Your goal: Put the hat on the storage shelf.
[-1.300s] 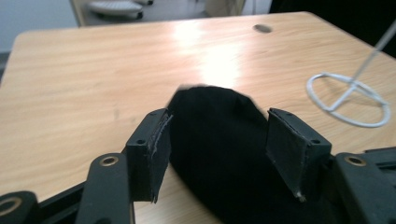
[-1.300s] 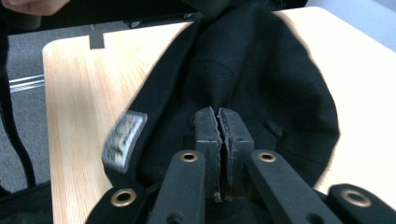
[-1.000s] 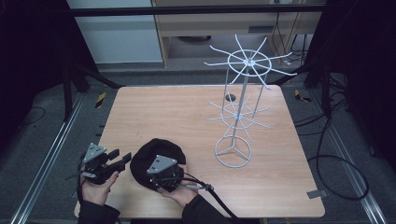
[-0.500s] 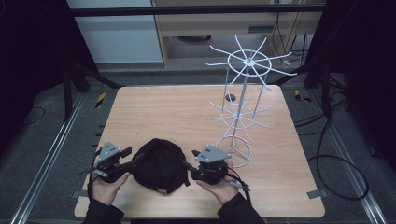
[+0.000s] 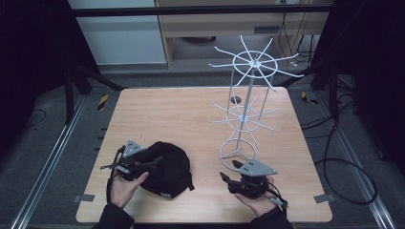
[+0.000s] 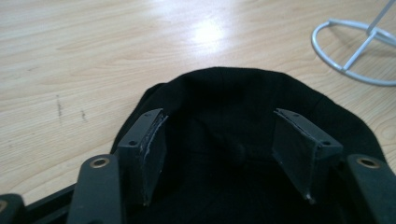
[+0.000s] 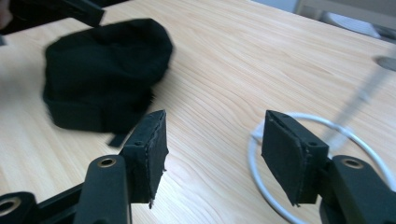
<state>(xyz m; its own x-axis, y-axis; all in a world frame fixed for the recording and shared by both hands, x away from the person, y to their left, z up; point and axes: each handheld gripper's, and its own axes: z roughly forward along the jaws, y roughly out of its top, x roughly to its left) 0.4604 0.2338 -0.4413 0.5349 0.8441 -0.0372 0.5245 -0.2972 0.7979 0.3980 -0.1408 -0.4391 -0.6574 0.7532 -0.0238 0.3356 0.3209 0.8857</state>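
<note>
Overhead, a pale wood-grain table carries a soft black fabric cap, rounded and matte, near its front left, and a white wire rack with spoked tiers on a ring base at the right. The left gripper lies against the cap's left side, while the right gripper sits well apart from the cap, just in front of the rack's ring. Along the left gripper view, the gripper has its flat, rubbery black pads spread wide over the cap, fabric lying between and beneath them; whether they touch it I cannot tell. Along the right gripper view, the gripper stands wide apart over bare wood, holding nothing, with the cap off to the upper left and the rack's ring behind the right jaw.
</note>
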